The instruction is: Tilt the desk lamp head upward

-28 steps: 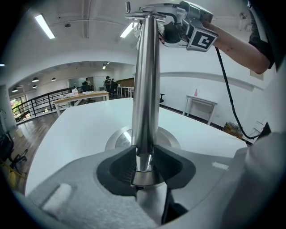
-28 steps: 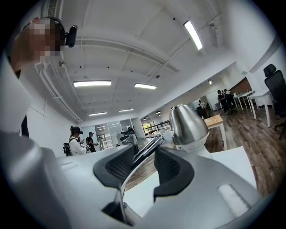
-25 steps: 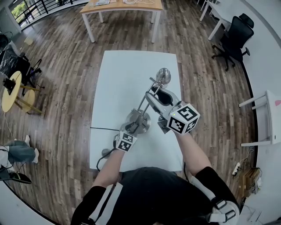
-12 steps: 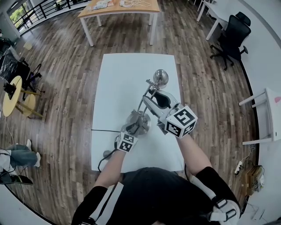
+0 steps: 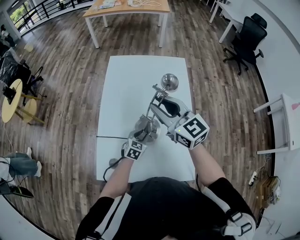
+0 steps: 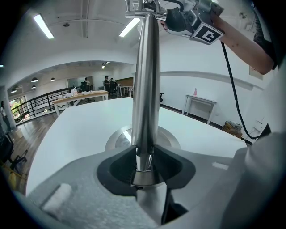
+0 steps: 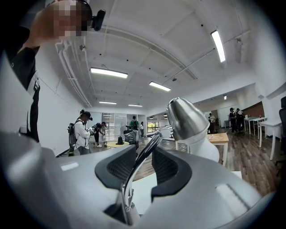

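My left claw (image 6: 144, 157) clamps the lamp post (image 6: 145, 80) steady while my right claw (image 7: 144, 157) is closing round the thin arm (image 7: 134, 173) to tilt the head (image 7: 187, 118) at one o'clock

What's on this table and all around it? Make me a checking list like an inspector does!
Surface: white table with the lamp standing on it.
Job's things: round lamp base on the table; shiny lamp head at the top.
Clutter: nothing seen.
Claws: left claw shut on the lamp pole just above the base; right claw closing round the thin lamp arm, not yet squeezing.
Cables: black cord runs from the base to the table's left edge.
Surroundings: wooden floor, another table, black office chair.
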Demonstrator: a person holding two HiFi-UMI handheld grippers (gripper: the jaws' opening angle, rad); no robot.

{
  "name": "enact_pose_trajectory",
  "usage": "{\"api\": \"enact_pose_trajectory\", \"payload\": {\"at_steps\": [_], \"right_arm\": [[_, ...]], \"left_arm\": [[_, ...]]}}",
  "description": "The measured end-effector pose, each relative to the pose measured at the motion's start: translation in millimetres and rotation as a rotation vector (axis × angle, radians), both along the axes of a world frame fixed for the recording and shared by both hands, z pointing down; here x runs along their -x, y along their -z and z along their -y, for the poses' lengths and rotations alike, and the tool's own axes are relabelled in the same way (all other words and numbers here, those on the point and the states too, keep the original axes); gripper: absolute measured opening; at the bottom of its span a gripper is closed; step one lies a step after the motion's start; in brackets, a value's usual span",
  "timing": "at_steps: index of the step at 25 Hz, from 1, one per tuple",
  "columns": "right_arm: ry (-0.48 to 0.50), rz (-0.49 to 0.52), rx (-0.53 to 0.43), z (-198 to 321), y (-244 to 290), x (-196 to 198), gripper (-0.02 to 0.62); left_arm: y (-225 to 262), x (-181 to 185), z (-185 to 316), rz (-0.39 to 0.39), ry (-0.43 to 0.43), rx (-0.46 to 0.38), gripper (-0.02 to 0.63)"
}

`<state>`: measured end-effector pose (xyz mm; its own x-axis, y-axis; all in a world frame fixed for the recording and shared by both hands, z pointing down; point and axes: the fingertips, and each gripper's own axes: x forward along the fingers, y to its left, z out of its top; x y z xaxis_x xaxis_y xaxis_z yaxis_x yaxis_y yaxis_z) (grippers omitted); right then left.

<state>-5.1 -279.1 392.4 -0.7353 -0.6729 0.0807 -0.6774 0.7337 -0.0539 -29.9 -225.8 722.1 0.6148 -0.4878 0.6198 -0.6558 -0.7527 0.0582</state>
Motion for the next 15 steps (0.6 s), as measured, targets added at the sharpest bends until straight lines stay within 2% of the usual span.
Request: {"api": "enact_pose_trajectory", "payload": {"at_steps": [15], "right_arm": [[0.07,-0.083,-0.057,-23.2,8.5,21.1,0.101]], "left_arm": [[-0.5,0.7,-1.6,-0.006,0.007,-0.013,0.126]]}}
